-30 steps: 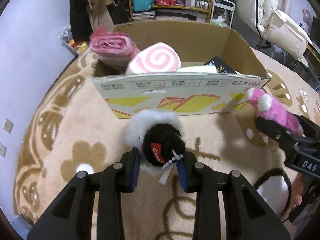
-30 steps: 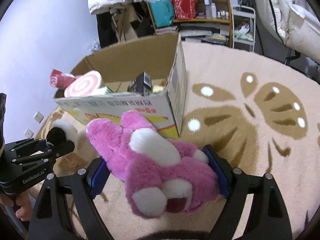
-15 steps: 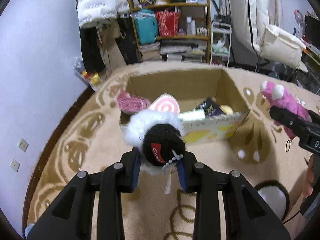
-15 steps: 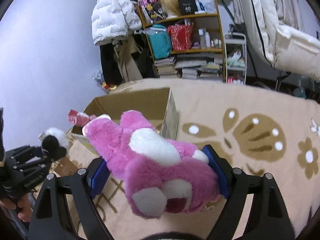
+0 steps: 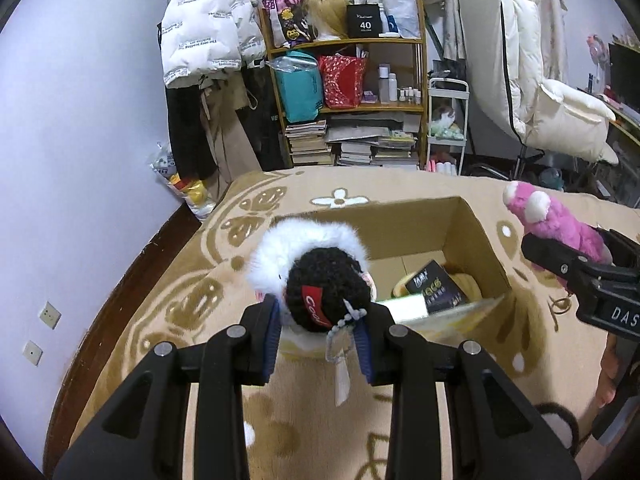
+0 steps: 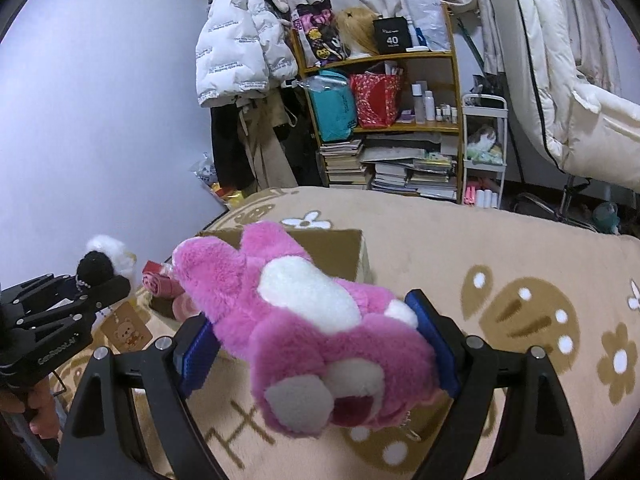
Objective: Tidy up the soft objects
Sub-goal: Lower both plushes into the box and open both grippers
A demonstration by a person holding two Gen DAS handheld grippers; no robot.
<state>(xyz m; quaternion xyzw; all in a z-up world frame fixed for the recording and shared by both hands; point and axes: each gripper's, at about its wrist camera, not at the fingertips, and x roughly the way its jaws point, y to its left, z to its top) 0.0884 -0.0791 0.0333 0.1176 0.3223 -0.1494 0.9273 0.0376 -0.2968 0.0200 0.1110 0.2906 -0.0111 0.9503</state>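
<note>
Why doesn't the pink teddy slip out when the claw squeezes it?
Probably because the pink plush bear is soft: its fur bulges around the right gripper's blue pads, so it likely squashes and grips. It looks light, held up without sagging. Its head overhangs, so it may wobble.

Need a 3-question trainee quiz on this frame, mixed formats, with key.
1. True or false: the right gripper is shut on the pink plush bear.
2. Multiple choice: the left gripper holds A) a book, B) the black-and-white plush, C) nothing.
3. Fill in: the black packet lies inside the ____.

Key: 1 true; 2 B; 3 cardboard box.
</note>
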